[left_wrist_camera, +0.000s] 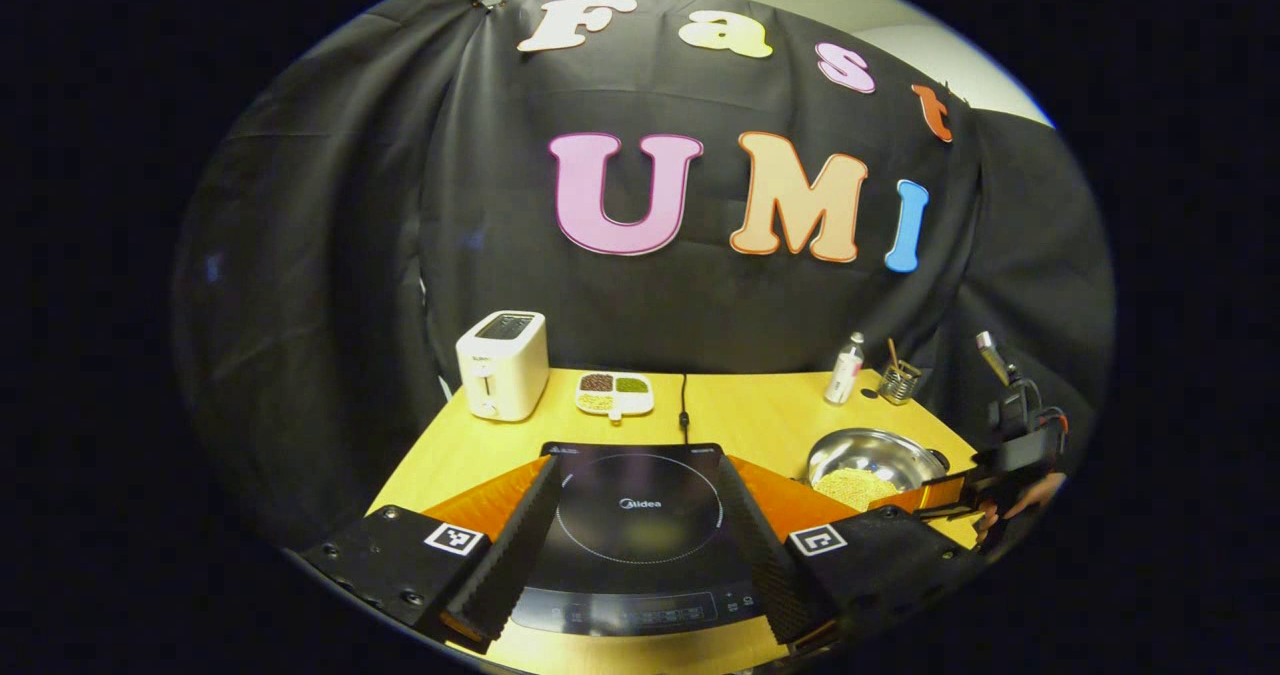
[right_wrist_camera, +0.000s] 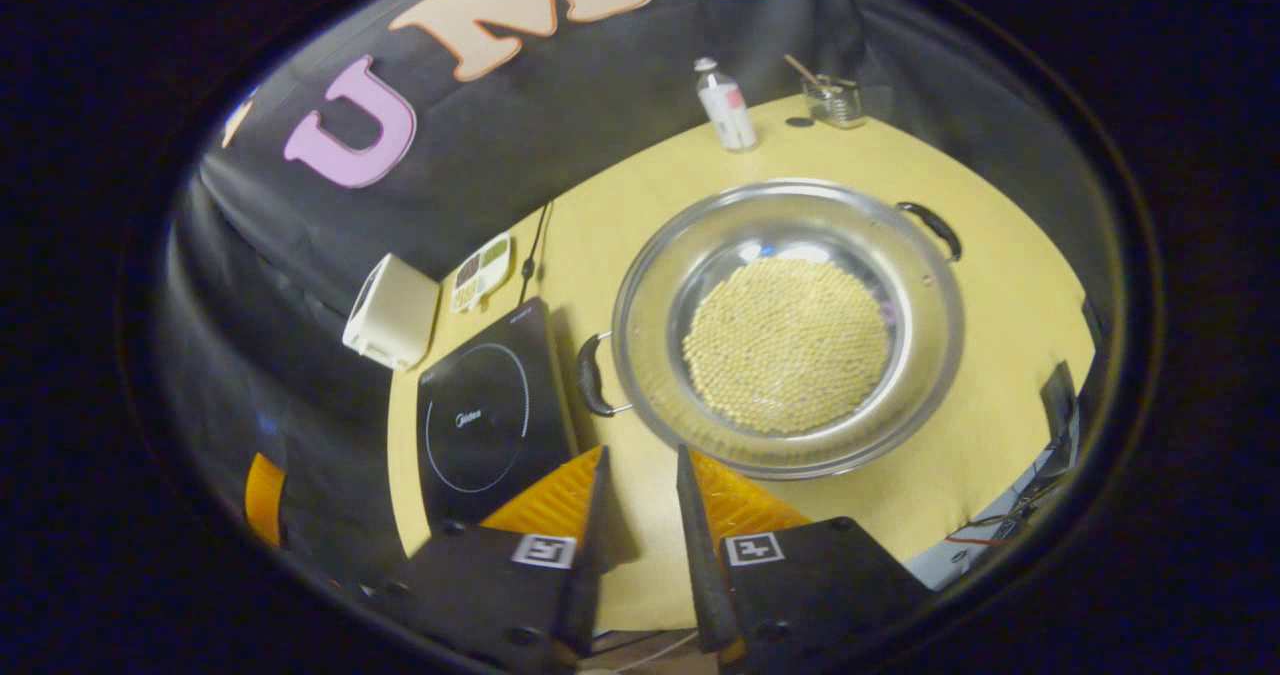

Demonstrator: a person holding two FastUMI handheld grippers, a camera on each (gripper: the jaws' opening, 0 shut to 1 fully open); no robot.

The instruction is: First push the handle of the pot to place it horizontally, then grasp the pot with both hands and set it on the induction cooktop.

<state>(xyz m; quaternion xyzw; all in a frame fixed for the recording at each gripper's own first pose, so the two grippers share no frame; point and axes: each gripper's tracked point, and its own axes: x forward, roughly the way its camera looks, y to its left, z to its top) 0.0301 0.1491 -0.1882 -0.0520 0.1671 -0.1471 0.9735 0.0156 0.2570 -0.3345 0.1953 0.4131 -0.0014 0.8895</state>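
Right gripper (right_wrist_camera: 640, 515) hovers near the shiny steel pot of yellow beans (right_wrist_camera: 788, 327), fingers narrowly apart, holding nothing. Advise nudging the black near handle (right_wrist_camera: 592, 375) sideways — gently (beans shift). Left gripper (left_wrist_camera: 640, 525) gapes wide over the black glass induction cooktop (left_wrist_camera: 640, 525) — pot just beside it.

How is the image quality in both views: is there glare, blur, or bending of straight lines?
Left gripper view: sharp at centre, the yellow wooden table edges bow from fisheye, faint sheen on the black glass induction cooktop. Right gripper view: tilted, slightly soft, bright reflections inside the round steel pot above the beans.
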